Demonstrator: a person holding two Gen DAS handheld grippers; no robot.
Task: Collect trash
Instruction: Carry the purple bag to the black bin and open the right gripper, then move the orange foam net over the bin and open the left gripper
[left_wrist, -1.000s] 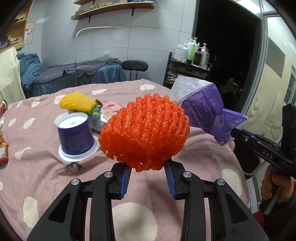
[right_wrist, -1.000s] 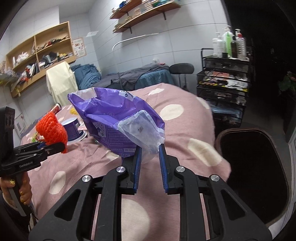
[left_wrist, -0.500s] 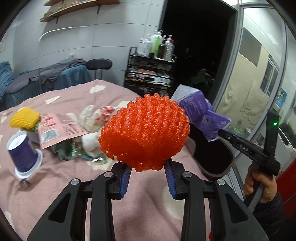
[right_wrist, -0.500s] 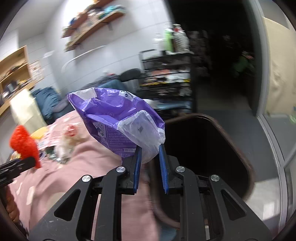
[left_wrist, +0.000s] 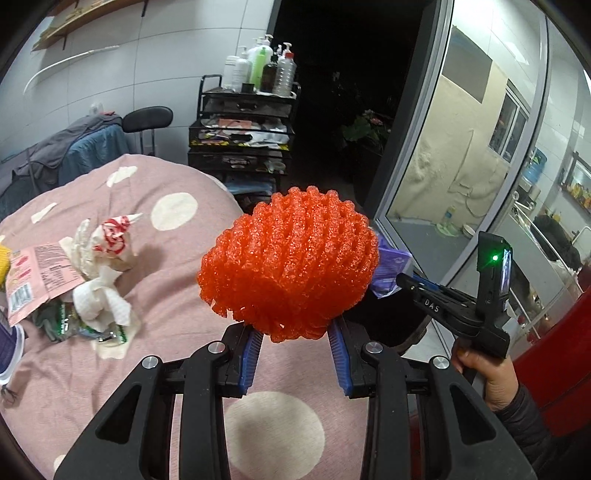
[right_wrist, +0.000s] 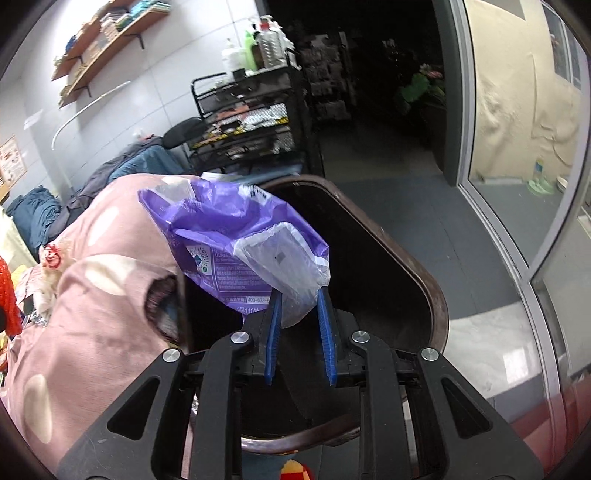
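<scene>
**A:** Where is your left gripper (left_wrist: 295, 332) right now?

**B:** Over the pink cloth with pale dots (left_wrist: 177, 306), near its edge. You have it clamped on the orange foam fruit net (left_wrist: 290, 266): the net bulges up and forward from between the blue pads, its lower end pinched there.

**A:** And your right gripper (right_wrist: 297, 301)?

**B:** You hold it above the dark brown-rimmed bin (right_wrist: 424, 280) beside the table. The crumpled purple plastic wrapper with a clear flap (right_wrist: 236, 236) sits between its pads and leans up and left, partly over the bin's mouth. The jaws have just been opening. The wrapper's clear end touches the left pad, but a gap shows at the right pad, so you no longer grip it.

**A:** What trash lies on the table?

**B:** Crumpled white tissues (left_wrist: 99, 280), a pink printed packet (left_wrist: 35, 280) and green wrappers (left_wrist: 59, 321), left of the net.
</scene>
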